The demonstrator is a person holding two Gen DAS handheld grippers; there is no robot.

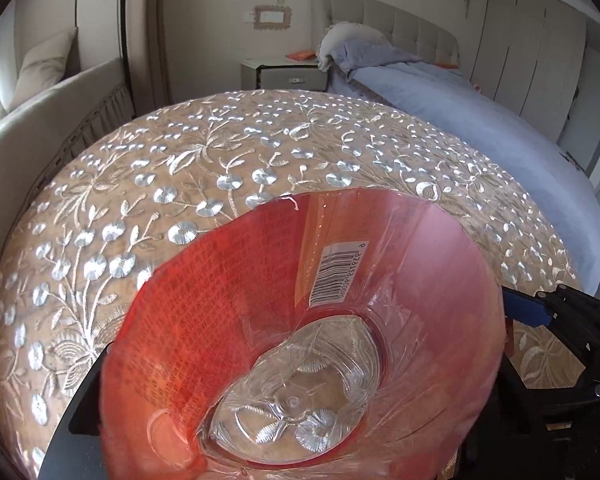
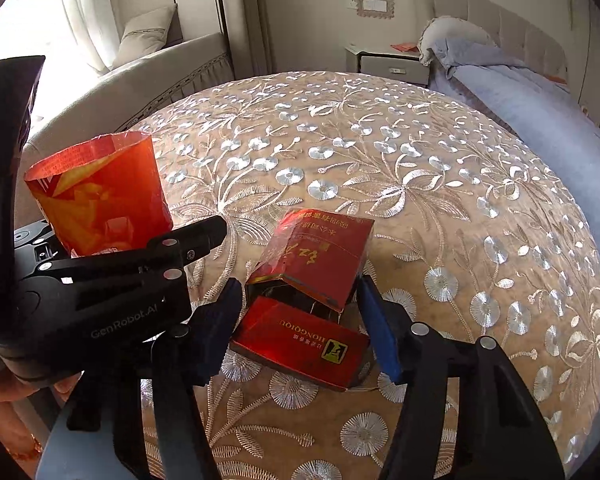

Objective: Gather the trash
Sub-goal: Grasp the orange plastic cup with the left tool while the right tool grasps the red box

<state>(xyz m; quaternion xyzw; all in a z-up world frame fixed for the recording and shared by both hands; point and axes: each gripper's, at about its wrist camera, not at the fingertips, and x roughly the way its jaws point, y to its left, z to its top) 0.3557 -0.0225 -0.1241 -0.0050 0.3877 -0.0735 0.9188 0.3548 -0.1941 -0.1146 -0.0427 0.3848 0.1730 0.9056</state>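
Note:
A red-orange cut-open plastic bottle with a label and barcode [image 1: 300, 320] fills the left wrist view, open end toward the far side, clear base near the camera. My left gripper [image 2: 112, 256] is shut on this bottle [image 2: 100, 196] and holds it upright over the table's left edge. A red cigarette pack [image 2: 312, 296] with its lid open lies on the embroidered tablecloth [image 2: 380, 160]. My right gripper [image 2: 300, 320] is open, its blue fingers [image 2: 380, 332] on either side of the pack, not pressing it.
The round table is covered by a beige cloth with silver flowers [image 1: 220, 168]. A grey sofa [image 2: 140, 80] stands at the left, a bed with blue bedding [image 2: 540, 112] at the right, and a nightstand [image 2: 388, 64] at the back.

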